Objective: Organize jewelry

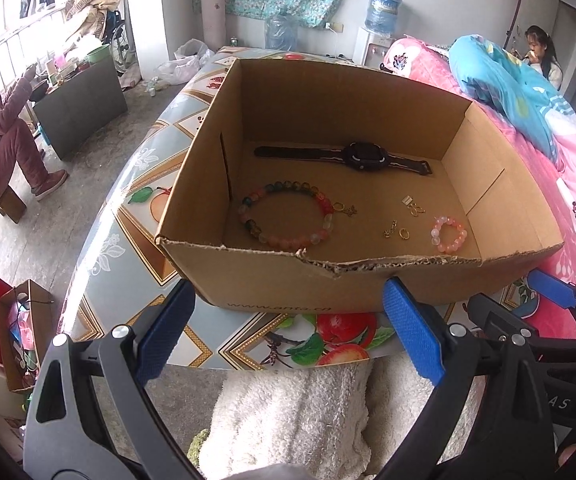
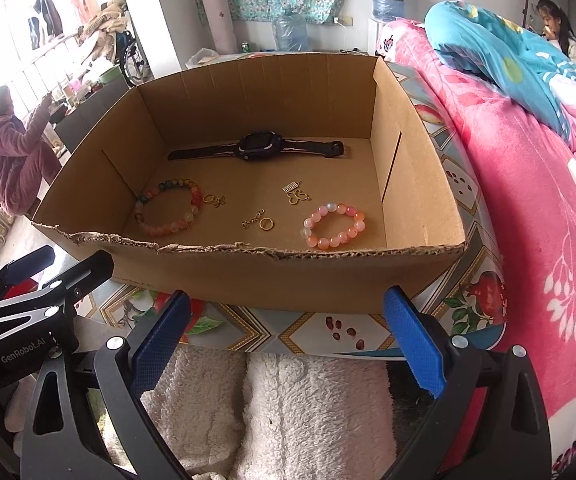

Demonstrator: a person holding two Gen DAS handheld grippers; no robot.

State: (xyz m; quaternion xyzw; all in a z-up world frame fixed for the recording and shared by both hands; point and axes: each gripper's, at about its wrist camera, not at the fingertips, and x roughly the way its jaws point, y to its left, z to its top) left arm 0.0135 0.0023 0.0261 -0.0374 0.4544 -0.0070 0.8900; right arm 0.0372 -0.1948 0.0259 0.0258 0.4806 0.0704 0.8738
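Fingers (image 1: 412,332) of left gripper (image 1: 288,328) were blue, ribbed, spread wide, empty, short of box's torn near edge. Right gripper (image 2: 286,334) stood likewise wide, empty, beside it. Cardboard box (image 2: 248,276) sat on fruit-print table (image 2: 328,332), open-topped. Inside: black watch (image 2: 258,147) flat by far wall; multicoloured bead bracelet (image 2: 168,210) left; pink bead bracelet (image 2: 334,226) right; gold ring (image 2: 266,223) and small gold charms (image 2: 297,194) between, bare floor around each.

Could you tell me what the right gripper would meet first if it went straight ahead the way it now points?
Probably the torn near wall of the cardboard box: the open right gripper sits low before it. Depth is unclear; aimed slightly higher, it would clear the rim.
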